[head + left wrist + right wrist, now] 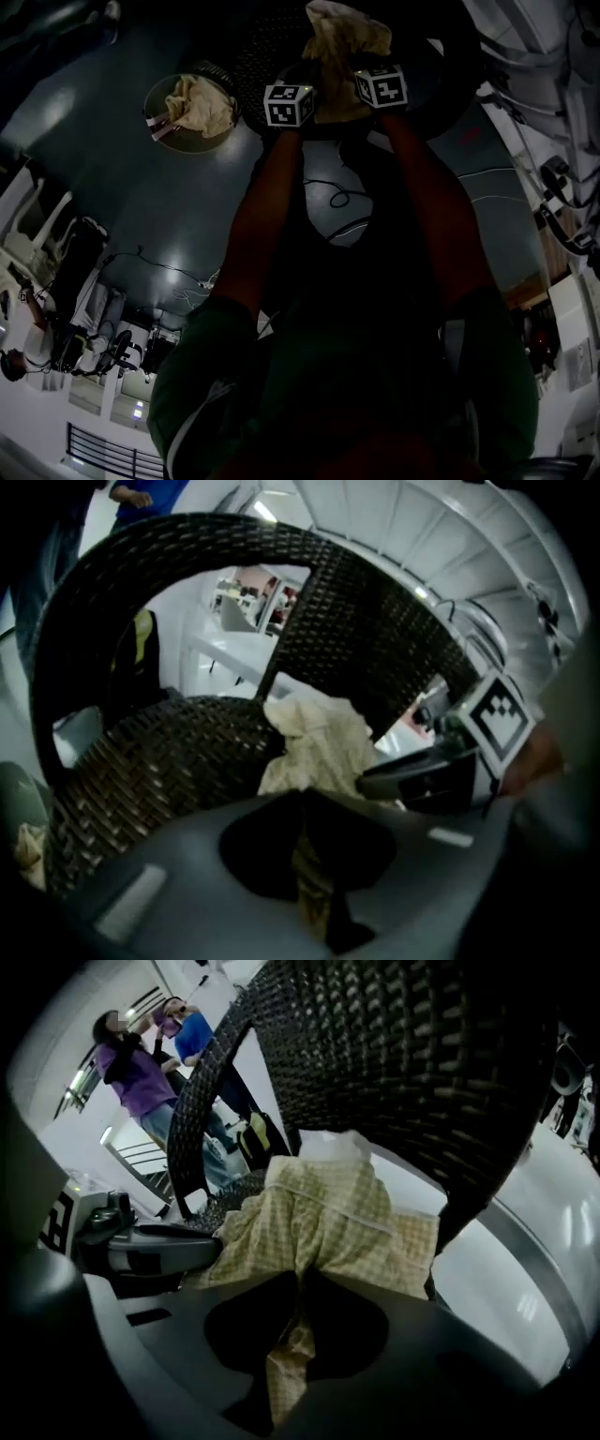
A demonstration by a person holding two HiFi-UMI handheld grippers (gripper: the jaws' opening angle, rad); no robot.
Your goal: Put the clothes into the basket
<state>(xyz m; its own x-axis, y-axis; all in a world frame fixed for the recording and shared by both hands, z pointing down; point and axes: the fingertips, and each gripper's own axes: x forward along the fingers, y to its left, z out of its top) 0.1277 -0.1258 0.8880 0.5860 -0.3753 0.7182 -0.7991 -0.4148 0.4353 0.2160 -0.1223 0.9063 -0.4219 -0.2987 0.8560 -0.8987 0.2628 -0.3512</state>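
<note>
Head view showed both arms stretched forward to a dark wicker chair (267,42), where a pale yellow checked garment (342,37) lay bunched on the seat. The left gripper (302,70) and the right gripper (364,64) sat side by side at its near edge. Left gripper view had the left gripper (305,803) pinched tight on a fold of the garment (314,742), with the cloth running down between its jaws. Right gripper view showed the same of the right gripper (300,1283): jaws clamped on a strip of the checked fabric (328,1213), the rest heaped in front against the woven chair back (422,1054).

Off to the person's left, on the floor and well apart from the chair, stood the round basket (148,105), and a cream cloth (202,103) already lay inside it. So part of the job looked done: one piece was in. The checked garment was gripped but not yet lifted off the seat; it had yet to be raised, carried across to the basket and let go over it. Whether any other clothes remained could not be told from these views
</note>
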